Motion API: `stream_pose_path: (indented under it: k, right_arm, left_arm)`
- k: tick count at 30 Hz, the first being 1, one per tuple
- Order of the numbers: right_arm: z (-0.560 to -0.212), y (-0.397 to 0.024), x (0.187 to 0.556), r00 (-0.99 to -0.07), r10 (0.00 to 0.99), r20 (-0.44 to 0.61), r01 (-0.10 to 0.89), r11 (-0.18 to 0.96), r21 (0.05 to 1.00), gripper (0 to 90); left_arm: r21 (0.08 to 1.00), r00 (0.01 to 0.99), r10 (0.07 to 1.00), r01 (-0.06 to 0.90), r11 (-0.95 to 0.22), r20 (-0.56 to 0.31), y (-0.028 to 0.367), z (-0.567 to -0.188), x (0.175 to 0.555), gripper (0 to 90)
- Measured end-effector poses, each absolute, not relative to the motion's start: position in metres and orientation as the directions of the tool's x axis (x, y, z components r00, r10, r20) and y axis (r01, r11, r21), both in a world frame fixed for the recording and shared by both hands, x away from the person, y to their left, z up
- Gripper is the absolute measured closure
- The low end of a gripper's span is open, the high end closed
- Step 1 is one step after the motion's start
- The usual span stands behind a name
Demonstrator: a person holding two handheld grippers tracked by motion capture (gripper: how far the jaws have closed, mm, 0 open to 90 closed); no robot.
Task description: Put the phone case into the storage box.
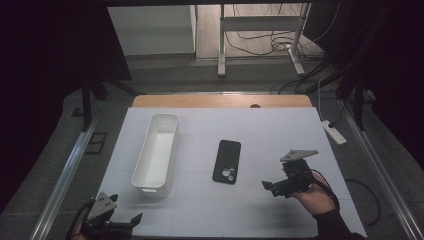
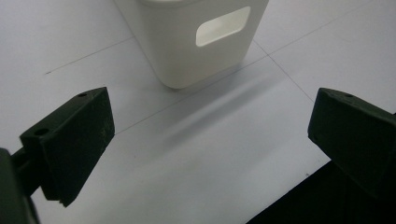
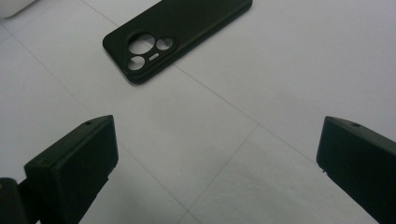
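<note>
Your right gripper (image 1: 268, 187): jaws spread, empty | phone case (image 1: 227, 161) at its 10 o'clock, apart | your left gripper (image 1: 131, 223): spread, white bin (image 1: 156, 150) at 12.

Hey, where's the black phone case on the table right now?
In the high view the black phone case lies flat near the table's middle, camera cutouts toward the person, between the white bin on its left and the right gripper, which points at it with jaws open.

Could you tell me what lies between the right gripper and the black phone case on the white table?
Nothing: in the right gripper view, bare white table separates the open right gripper from the black phone case.
</note>
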State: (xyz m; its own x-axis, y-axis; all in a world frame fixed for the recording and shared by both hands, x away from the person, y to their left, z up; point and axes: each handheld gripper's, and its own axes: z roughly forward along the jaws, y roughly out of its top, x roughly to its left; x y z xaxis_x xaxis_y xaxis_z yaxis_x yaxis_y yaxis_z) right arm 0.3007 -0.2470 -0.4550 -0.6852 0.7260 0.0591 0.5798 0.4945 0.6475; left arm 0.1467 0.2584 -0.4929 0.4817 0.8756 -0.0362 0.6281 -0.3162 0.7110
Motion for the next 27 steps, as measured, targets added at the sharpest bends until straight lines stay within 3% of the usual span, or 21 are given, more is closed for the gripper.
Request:
stream_pose_path:
  k: [27]
  right_arm:
    - [-0.456,-0.210,0.327,-0.742,0.670,0.031,0.535,0.562,0.631,0.0]
  left_arm:
    - [0.710,0.484,0.874,0.628,-0.320,-0.034,0.258,-0.493,0.147,1.2]
